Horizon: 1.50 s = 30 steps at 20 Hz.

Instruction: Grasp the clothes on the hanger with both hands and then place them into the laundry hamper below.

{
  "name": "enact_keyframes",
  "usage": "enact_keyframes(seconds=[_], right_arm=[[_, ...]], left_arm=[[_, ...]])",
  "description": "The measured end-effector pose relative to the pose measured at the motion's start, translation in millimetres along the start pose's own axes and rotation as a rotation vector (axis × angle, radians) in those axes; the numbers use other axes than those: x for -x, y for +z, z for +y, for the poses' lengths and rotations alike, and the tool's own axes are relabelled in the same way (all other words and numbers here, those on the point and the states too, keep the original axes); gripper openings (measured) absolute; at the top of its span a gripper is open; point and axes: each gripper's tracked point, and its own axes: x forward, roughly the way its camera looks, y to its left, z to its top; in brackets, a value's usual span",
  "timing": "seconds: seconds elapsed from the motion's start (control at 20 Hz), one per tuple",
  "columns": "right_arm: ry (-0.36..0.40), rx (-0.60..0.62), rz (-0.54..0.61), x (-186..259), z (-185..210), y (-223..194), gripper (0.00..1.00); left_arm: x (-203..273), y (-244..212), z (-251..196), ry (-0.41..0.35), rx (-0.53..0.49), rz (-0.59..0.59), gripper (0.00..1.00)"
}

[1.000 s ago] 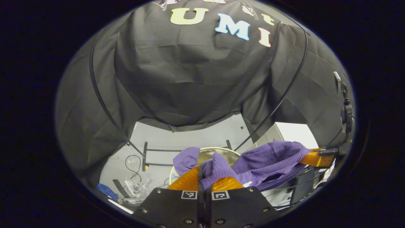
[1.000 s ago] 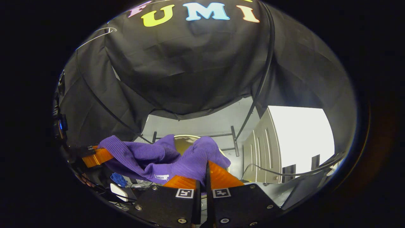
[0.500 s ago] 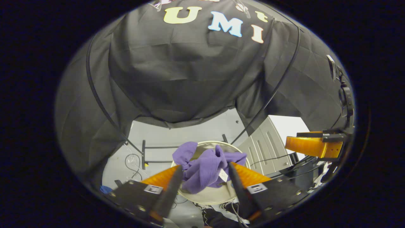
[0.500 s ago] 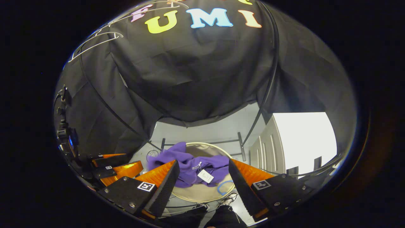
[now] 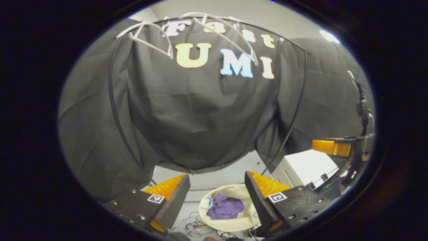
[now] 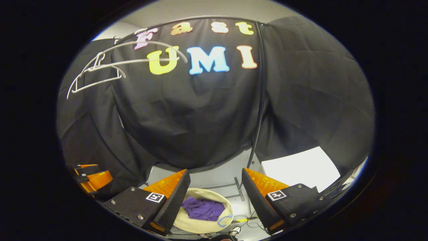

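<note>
The purple garment (image 5: 226,207) lies crumpled inside the round cream laundry hamper (image 5: 245,193) on the floor far below; the right gripper view has the same garment (image 6: 202,208) in the hamper (image 6: 229,209). My left gripper (image 5: 216,194) is open, high above the hamper, nothing between its fingers. My right gripper (image 6: 216,190) is open too, equally high and empty. Bare white hangers (image 5: 160,36) hang at the top of the booth, and the right gripper view has a hanger (image 6: 100,72) at upper left. The other gripper (image 5: 334,147) is at the right edge of the left gripper view.
The black booth cloth rises behind. A white cabinet (image 5: 307,167) stands right of the hamper, and a white surface (image 6: 301,169) shows in the right gripper view. Loose cables (image 5: 197,229) lie on the floor by the hamper. A black frame pole (image 6: 259,100) runs down the wall.
A second ago both grippers were shut on the purple garment. They opened, the garment dropped into the hamper, and both grippers have since risen well above it.
</note>
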Motion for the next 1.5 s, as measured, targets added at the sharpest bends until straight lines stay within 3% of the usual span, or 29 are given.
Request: enact_keyframes(seconds=[0.05, 0.1, 0.15, 0.45, 0.5, 0.7, 0.8, 0.95, 1.05, 1.1, 1.2, 1.3, 1.5], right_arm=[[-0.005, -0.001, -0.048, 6, 0, 19, 0.95], [-0.008, -0.002, -0.096, 12, 1, 37, 0.95], [-0.012, -0.003, -0.142, 18, 1, 52, 0.95], [-0.058, 0.039, -0.373, 66, -6, 132, 0.92], [-0.068, 0.039, -0.395, 74, -8, 142, 0.95], [-0.09, 0.063, -0.502, 100, -14, 185, 0.92], [-0.109, 0.066, -0.559, 108, -24, 205, 0.95], [-0.129, 0.072, -0.608, 114, -37, 220, 0.92], [-0.11, 0.088, -0.613, 112, -45, 219, 0.95], [-0.102, 0.096, -0.61, 109, -53, 219, 0.92], [-0.077, 0.103, -0.59, 102, -69, 217, 0.95], [-0.043, 0.113, -0.591, 96, -84, 219, 0.95], [-0.031, 0.197, -0.62, 80, -125, 234, 0.95]], left_arm=[[14, 21, 7, 0.008, 0.002, -0.043, 1.0], [25, 43, 14, 0.017, -0.001, -0.088, 0.9], [33, 60, 20, 0.03, -0.007, -0.129, 0.9], [86, 168, 62, 0.117, 0.01, -0.357, 0.96], [96, 183, 66, 0.114, 0.022, -0.384, 0.96], [131, 232, 61, 0.085, 0.011, -0.519, 1.0], [131, 241, 58, 0.102, 0.005, -0.541, 1.0], [132, 240, 46, 0.105, 0.054, -0.542, 0.97], [125, 241, 31, 0.093, 0.076, -0.546, 0.95], [124, 242, 28, 0.103, 0.084, -0.547, 0.97], [127, 243, 23, 0.143, 0.114, -0.554, 0.99], [136, 247, 14, 0.188, 0.157, -0.587, 0.9], [149, 248, -15, 0.249, 0.215, -0.599, 0.95]])
